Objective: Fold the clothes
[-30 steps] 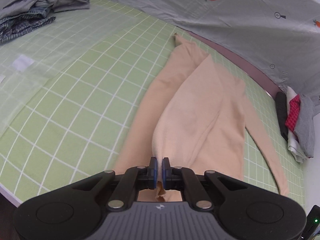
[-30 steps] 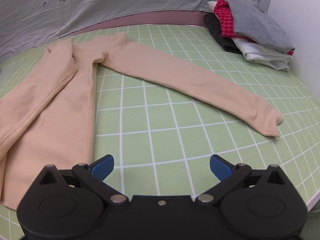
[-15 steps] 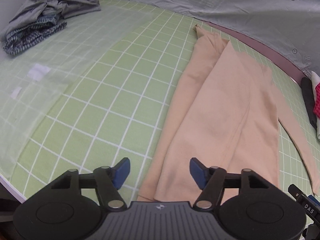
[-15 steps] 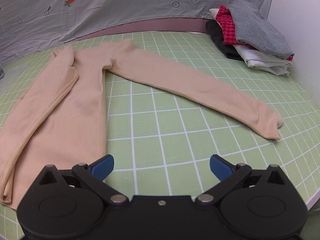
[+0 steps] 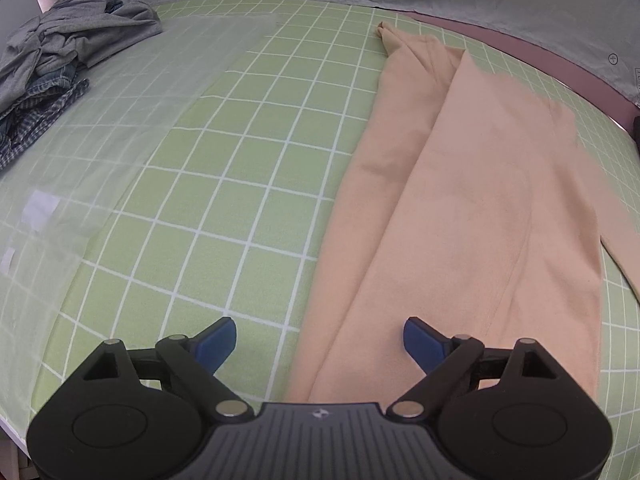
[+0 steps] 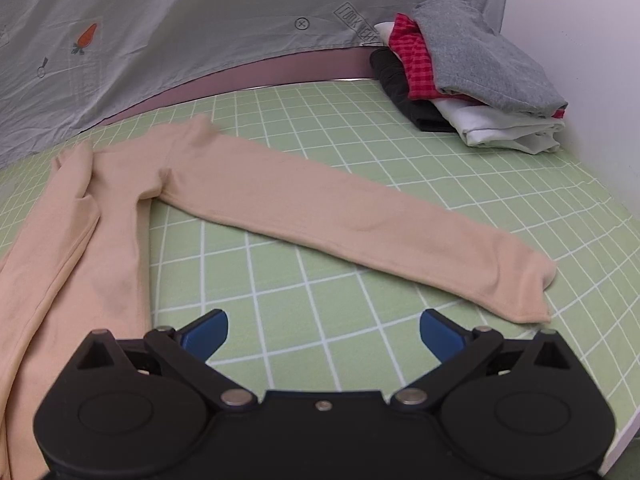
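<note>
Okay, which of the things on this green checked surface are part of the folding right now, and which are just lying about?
In use:
peach long-sleeved top, one sleeve still spread out
open left gripper
open right gripper

Lying about:
crumpled grey and denim heap
folded stack, grey on top
grey carrot-print sheet

One peach top (image 5: 472, 216), two clothes piles (image 6: 472, 76) (image 5: 60, 64).

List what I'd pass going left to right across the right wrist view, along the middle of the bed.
Folded body of the peach top → its outstretched sleeve → bare green checked sheet → stack of folded clothes, farther back by the wall.
</note>
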### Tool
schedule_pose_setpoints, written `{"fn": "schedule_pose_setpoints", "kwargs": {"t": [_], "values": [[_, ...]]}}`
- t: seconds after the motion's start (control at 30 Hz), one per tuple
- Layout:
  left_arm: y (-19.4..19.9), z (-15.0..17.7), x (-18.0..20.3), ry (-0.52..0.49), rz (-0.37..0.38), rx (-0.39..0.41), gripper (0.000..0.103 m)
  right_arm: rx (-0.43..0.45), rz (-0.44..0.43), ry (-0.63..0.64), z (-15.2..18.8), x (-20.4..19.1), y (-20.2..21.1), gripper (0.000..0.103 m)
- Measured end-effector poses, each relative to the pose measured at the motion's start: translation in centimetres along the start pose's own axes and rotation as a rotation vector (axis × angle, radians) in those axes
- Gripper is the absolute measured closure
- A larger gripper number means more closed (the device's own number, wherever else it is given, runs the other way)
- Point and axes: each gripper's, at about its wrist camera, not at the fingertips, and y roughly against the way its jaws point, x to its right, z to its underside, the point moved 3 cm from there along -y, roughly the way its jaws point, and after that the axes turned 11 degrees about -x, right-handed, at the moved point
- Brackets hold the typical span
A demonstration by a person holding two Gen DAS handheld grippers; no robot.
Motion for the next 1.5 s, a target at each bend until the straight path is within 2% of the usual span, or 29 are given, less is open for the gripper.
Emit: {"fn": "schedule_pose_setpoints", "kwargs": {"t": [0.2, 0.43, 0.7, 0.83, 0.93, 1.0, 1.03, 1.1, 1.13, 1.17, 1.37, 1.5], "values": [[-0.9, -2.0, 0.8, -0.015, -0.038, -0.001, 0.01, -0.015, 0.077, -0.148, -1.8, 5.3, -2.5, 0.0], [-1.8, -1.5, 0.9, 0.014, -0.06, -0.024, 0.003, -0.034, 0.166, -0.32, -3.8, 11.4, -5.4, 0.0], [-2.1, -1.5, 1.5, -0.01, -0.075, -0.027, 0.0, -0.041, 0.148, -0.305, -3.8, 11.4, -5.9, 0.0], [-2.3, -1.6, 1.2, 0.001, -0.043, -0.042, 0.0, -0.042, 0.141, -0.301, -3.8, 11.2, -5.9, 0.001], [-2.5, -1.6, 0.8, 0.018, -0.008, -0.058, 0.0, -0.036, 0.134, -0.291, -3.8, 10.9, -5.6, 0.012], [-2.4, -1.5, 0.9, 0.009, -0.007, -0.051, 0.0, -0.031, 0.118, -0.264, -3.9, 10.5, -5.4, 0.03], [-2.4, -1.5, 1.0, 0.005, -0.007, -0.048, 0.0, -0.031, 0.104, -0.245, -4.0, 10.3, -5.3, 0.036], [-2.3, -1.4, 1.1, -0.004, -0.006, -0.042, 0.0, -0.033, 0.069, -0.219, -4.3, 9.7, -5.1, 0.063], [-2.4, -1.4, 1.0, -0.004, -0.005, -0.038, 0.0, -0.033, 0.052, -0.207, -4.4, 9.5, -5.0, 0.071], [-2.3, -1.3, 1.0, -0.005, -0.005, -0.036, 0.0, -0.037, 0.024, -0.203, -4.4, 9.2, -4.9, 0.084], [-2.2, -1.5, 1.1, -0.024, 0.012, -0.054, 0.0, -0.041, -0.048, -0.187, -4.0, 7.1, -3.7, 0.087], [-1.6, -2.0, 0.7, -0.038, 0.025, -0.069, 0.0, 0.002, -0.067, -0.155, -3.9, 4.8, -1.5, 0.087]]}}
